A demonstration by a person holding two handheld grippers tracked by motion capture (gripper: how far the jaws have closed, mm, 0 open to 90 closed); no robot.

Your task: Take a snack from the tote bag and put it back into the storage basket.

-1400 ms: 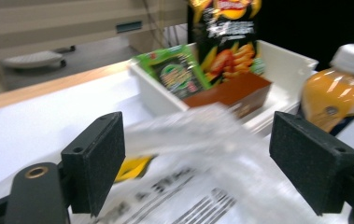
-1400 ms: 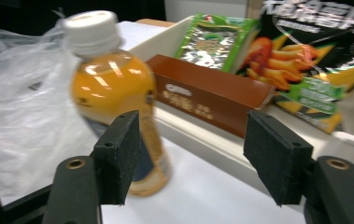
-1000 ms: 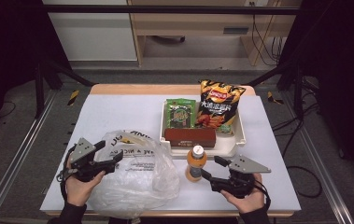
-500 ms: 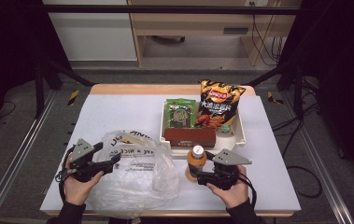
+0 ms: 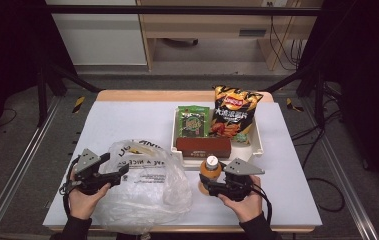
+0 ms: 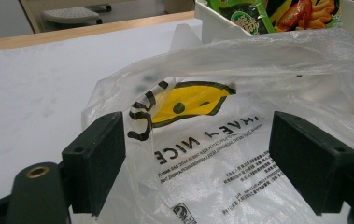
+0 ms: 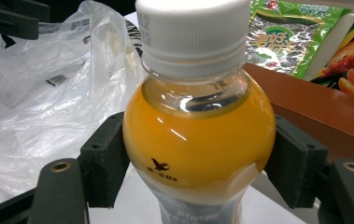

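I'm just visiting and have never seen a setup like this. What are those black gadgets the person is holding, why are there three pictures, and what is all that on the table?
No robot here: a person holds a hand-operated two-jaw clamp in each hand. The high view looks down on the white table from above; the other two come from small cameras riding on each clamp, looking along its black jaws.

The left gripper is open, its jaws either side of a crumpled clear plastic bag printed with a yellow smiley. The right gripper has its jaws against both sides of an orange juice bottle with a white cap, standing upright beside the bag.

Behind it, a white tray holds a green snack packet, an orange chips bag and a brown box.
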